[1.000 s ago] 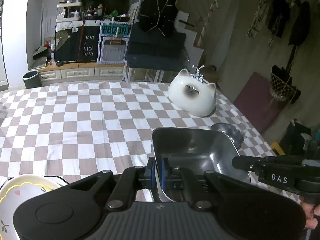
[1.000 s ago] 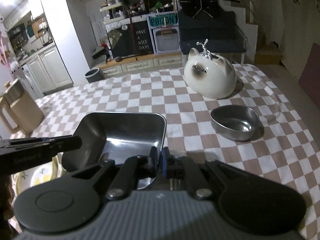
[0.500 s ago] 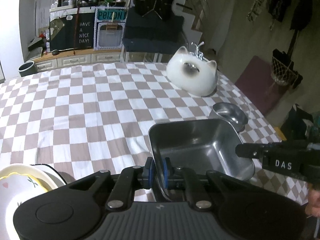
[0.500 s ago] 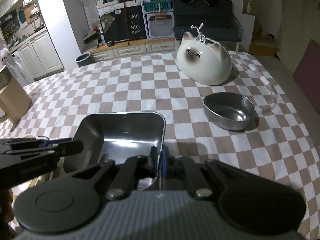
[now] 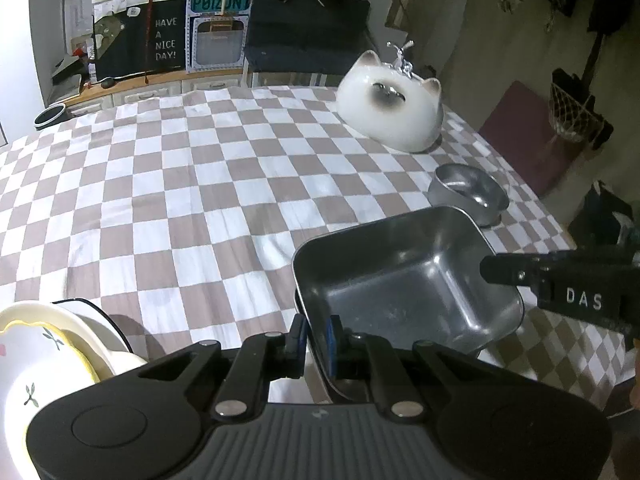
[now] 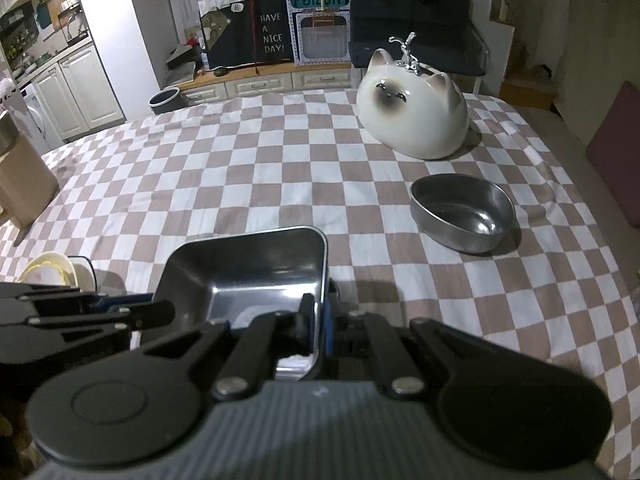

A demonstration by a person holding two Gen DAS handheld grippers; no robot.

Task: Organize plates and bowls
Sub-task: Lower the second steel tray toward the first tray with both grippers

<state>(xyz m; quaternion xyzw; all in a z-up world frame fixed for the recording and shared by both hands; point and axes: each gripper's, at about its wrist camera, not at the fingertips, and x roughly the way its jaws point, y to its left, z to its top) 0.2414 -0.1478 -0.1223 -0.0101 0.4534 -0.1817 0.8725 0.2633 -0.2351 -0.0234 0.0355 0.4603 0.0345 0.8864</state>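
Both hand-held grippers clamp the same square steel tray (image 5: 404, 280): the left gripper (image 5: 315, 338) pinches its left rim between blue pads, though a sliver of gap shows there, and the right gripper (image 6: 319, 326) pinches its right rim tight. Seen from the right wrist camera, the tray sits low over the checkered tablecloth (image 6: 240, 176), with a round steel bowl (image 6: 464, 216) at two o'clock, a white cat-shaped ornament (image 6: 414, 116) at one o'clock, and stacked floral bowls (image 6: 50, 274) at nine o'clock.
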